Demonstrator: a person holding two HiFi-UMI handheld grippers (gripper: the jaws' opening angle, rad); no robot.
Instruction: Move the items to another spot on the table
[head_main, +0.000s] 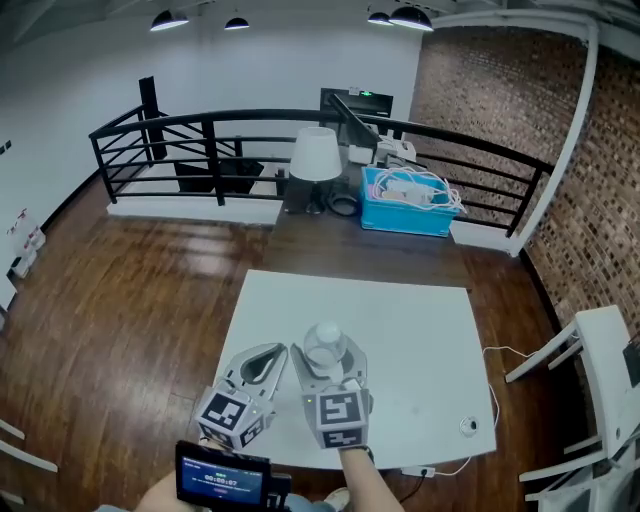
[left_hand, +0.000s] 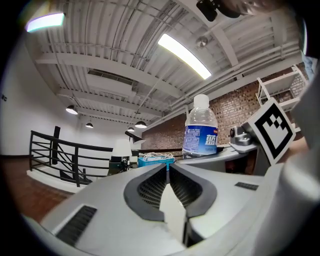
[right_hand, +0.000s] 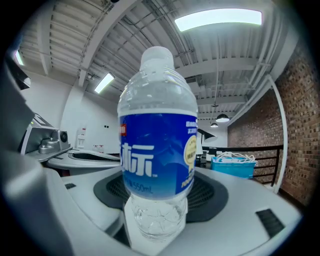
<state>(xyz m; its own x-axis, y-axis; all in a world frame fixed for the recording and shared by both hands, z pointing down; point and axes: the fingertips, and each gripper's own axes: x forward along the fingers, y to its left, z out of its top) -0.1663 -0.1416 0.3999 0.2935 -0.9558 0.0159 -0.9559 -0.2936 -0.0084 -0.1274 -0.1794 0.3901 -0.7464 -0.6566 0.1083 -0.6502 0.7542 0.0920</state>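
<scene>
1 bottle (head_main: 327, 346) over table (head_main: 420, 335), near half

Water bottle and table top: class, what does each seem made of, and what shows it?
Water bottle: probably clear glossy plastic; see-through wall, moulded base, blue printed label. Table top: smooth matte white, perhaps laminate or painted board; no grain visible.

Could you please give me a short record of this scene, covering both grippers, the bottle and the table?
right gripper: fingers closed on the water bottle
water bottle: upright, clear, blue label, white cap
left gripper: fingers together, nothing between them, beside the right gripper
table: white, both grippers over its near part
background: blue basket of cables and a white lamp on a darker surface behind
</scene>
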